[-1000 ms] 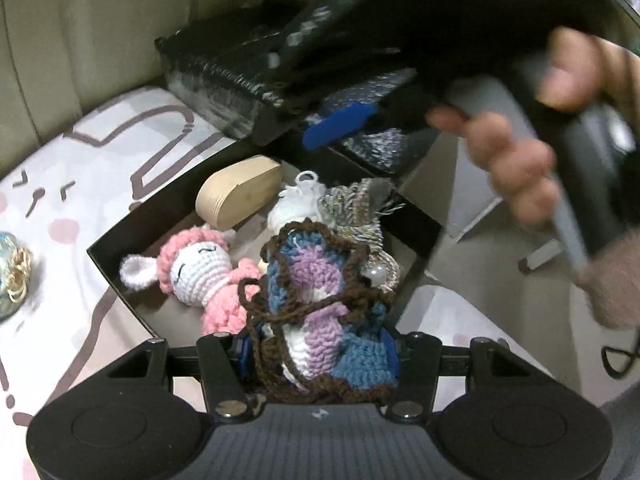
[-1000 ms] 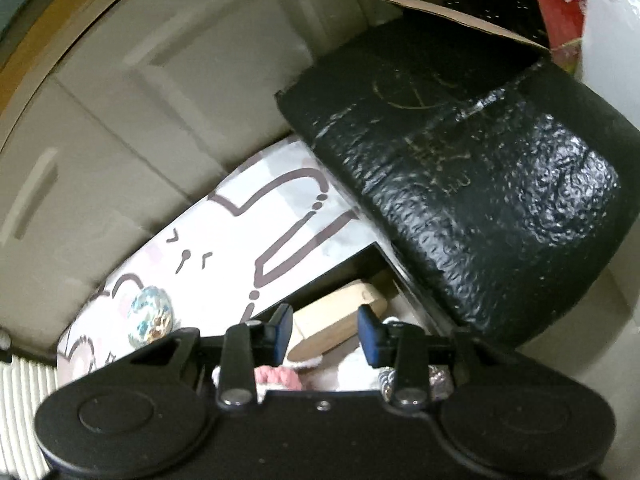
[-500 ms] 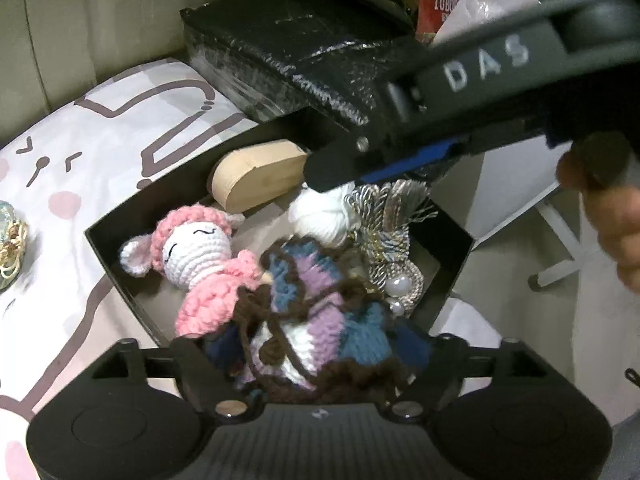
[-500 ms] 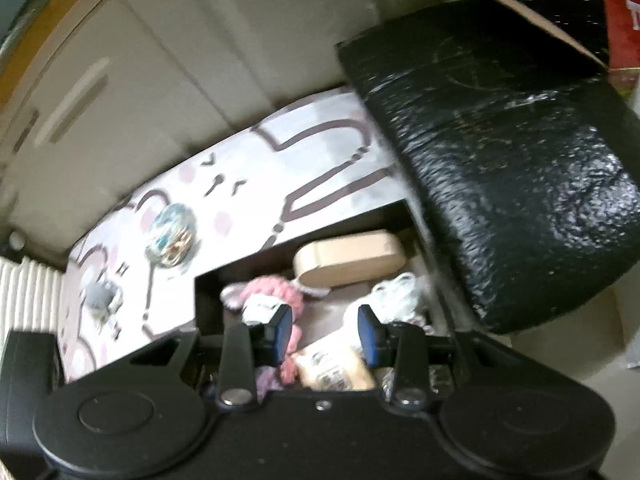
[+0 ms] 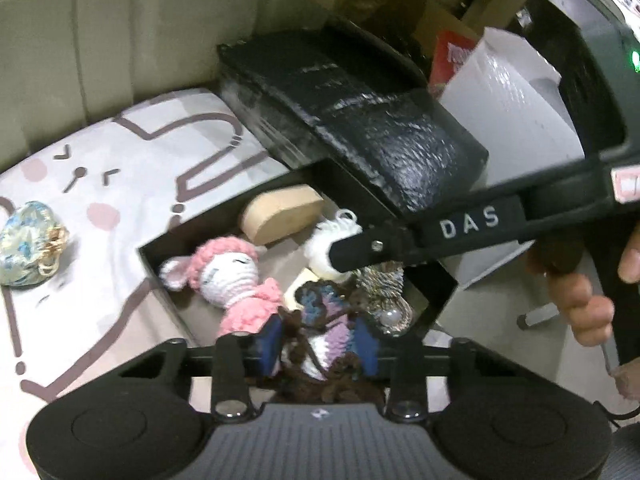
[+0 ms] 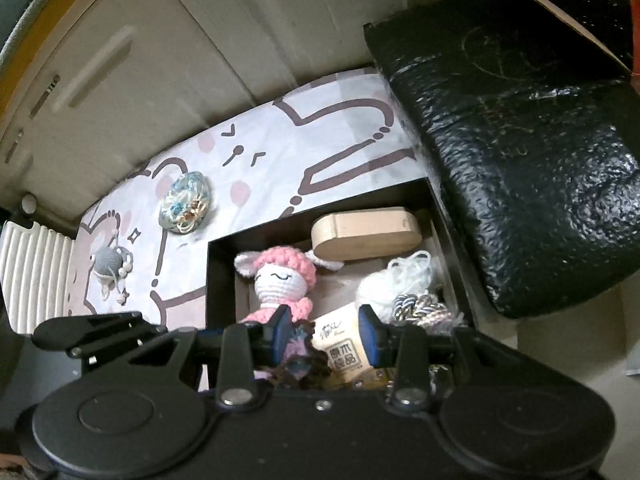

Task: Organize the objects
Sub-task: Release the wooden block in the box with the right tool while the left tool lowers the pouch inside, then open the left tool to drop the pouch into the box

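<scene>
While my left gripper (image 5: 319,340) fingers clamp a crocheted pouch (image 5: 320,320) over the part-filled box (image 6: 218,276), my right gripper (image 6: 323,330) gapes empty; two trinkets (image 6: 185,202) await on the bed (image 6: 320,140).

Your left gripper (image 5: 319,342): black housing showing ribbed grey centre panel, twin round side discs, silver screws, blue finger pads (image 5: 269,340). Right gripper (image 6: 323,334): matching black body bearing white "DAS" lettering. Your hand (image 5: 580,300) showing bare skin.
</scene>
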{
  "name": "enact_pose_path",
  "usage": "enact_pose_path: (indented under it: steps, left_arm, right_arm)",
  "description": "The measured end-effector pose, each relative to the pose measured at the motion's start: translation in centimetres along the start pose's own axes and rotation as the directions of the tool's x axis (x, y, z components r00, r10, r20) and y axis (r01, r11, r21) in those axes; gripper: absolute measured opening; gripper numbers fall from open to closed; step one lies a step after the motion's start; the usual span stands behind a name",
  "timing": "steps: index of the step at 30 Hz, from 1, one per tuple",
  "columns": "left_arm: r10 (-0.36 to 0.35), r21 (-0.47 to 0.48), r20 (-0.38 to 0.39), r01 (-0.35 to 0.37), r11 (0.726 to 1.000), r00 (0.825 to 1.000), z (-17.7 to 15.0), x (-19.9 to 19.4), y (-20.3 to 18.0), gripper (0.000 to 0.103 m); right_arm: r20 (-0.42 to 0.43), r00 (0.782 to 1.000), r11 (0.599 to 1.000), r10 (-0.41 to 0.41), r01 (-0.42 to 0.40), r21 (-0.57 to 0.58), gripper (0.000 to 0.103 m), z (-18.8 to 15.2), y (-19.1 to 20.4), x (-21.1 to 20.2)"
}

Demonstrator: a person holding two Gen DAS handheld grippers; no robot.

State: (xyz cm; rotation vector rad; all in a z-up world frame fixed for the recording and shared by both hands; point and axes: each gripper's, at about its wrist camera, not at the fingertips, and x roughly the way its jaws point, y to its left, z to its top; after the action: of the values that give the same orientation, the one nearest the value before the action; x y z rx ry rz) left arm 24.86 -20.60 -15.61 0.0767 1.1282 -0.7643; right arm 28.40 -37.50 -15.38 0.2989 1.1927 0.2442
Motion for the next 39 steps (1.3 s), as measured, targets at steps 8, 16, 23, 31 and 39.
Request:
enact_pose_path:
  steps: [8,16,23,31,39]
  left_arm:
    - [0.135,0.132,-0.127,-0.118,0.984,0.983,-1.3,3.0,-1.1,0.033]
    - [0.166,0.147,-0.127,-0.147,0.978,0.978,-1.8,2.6,-0.8,0.036]
    - [0.143,0.030,-0.013,-0.142,0.989,0.990,-1.4,-1.6,0.2,0.049]
    - [0.236,-0.067,0.047,-0.233,0.970,0.971,-1.6,-4.7,1.3,0.067]
    - [0.302,-0.177,0.123,-0.279,0.944,0.945,-1.9,-8.0,2.0,0.081]
  right_arm:
    - [-0.103,0.995,0.999,0.016,-0.020,-0.036,0.035,-1.2,0.3,1.6]
    - [-0.126,0.992,0.999,-0.020,0.014,-0.049,0.034,-1.7,0.2,2.1]
    - [-0.049,0.998,0.999,-0.027,0.025,-0.027,0.035,-1.3,0.4,0.1]
    - [0.039,0.997,0.996,-0.066,0.069,-0.063,0.036,-1.8,2.1,-2.1]
    - [0.151,0.984,0.988,-0.094,0.111,-0.106,0.053,-2.8,3.4,-4.7]
